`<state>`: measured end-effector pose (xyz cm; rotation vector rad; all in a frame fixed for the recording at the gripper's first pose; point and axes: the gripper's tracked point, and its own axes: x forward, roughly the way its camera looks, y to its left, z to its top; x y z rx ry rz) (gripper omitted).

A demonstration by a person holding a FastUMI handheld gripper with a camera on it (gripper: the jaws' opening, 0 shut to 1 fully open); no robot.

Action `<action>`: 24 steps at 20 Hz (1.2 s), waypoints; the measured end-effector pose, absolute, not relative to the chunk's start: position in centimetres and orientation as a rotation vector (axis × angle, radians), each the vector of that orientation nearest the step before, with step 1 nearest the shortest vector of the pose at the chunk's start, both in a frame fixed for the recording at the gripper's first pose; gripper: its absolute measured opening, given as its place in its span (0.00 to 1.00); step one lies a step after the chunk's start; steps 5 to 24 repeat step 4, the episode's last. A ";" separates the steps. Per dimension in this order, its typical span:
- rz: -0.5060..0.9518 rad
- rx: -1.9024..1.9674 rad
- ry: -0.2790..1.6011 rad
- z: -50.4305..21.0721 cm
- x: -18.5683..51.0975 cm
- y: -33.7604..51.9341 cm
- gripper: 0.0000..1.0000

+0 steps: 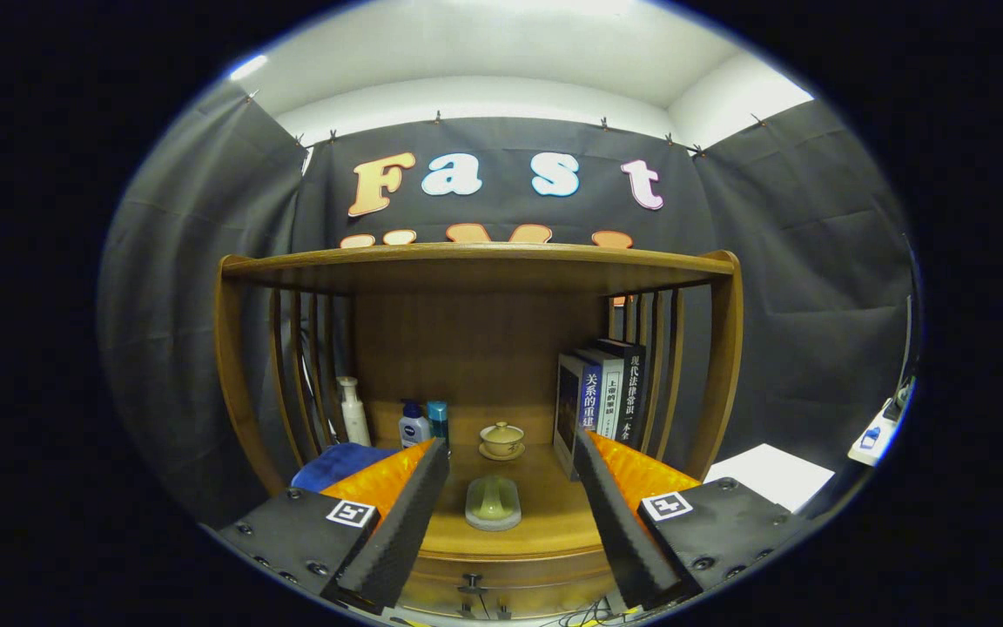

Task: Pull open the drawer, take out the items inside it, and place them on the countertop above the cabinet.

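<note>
My gripper [510, 488] is open, its two black-padded orange fingers [406, 514] spread wide with nothing held between them. Below the fingers, the wooden cabinet's drawer front [501, 588] shows with a small dark knob [470, 582]; the drawer looks shut. The countertop [545, 509] lies between and just beyond the fingers. A pale green oblong item [493, 502] rests on it between the fingers. What lies inside the drawer is hidden.
At the back of the countertop stand a lidded cup on a saucer [501, 439], three bottles [414, 424] at the left, and upright books [602, 396] at the right. A blue cloth [332, 466] lies behind the left finger. A shelf board [475, 261] roofs the niche.
</note>
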<state>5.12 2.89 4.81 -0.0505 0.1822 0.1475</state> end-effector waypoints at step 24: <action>0.145 -0.044 0.186 4.7 5.0 2.8 0.95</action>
